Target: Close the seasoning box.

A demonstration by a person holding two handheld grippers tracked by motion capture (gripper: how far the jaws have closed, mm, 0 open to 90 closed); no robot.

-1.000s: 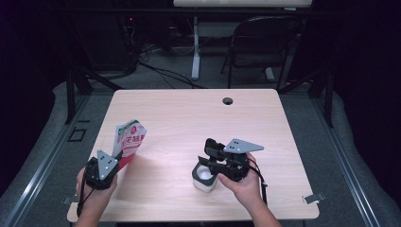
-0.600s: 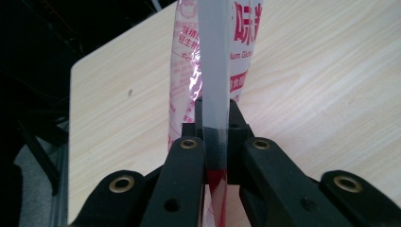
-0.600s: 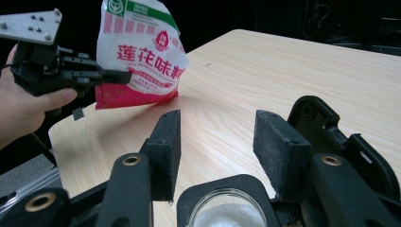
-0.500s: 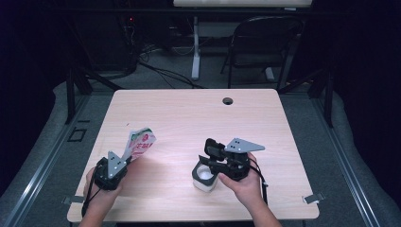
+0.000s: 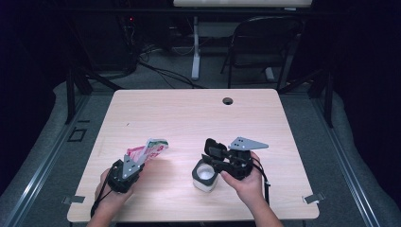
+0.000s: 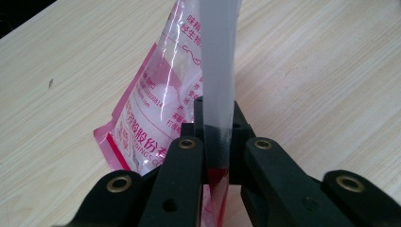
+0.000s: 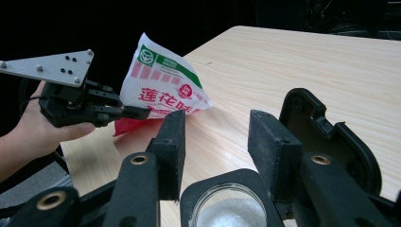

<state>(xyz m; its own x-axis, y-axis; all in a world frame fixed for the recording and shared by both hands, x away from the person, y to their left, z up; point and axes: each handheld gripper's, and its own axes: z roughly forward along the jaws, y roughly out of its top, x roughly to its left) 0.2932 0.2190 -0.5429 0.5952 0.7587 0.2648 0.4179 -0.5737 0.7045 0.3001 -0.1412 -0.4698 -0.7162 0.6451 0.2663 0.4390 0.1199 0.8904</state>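
Light falls from above onto the tabletop (image 5: pixel 189 113), which is evenly bright in the high view; the room beyond its far edge is dim to black. That view is soft, with short shadows beneath the hands. In the left gripper view the bag (image 6: pixel 161 109) shows glare streaks, and its nearest edge is blurred.

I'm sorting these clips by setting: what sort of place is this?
Probably a lab or workshop set up for recording, not a home: a bare wooden desk with a cable hole, a folding chair behind it, and cables trailing over a dark floor.
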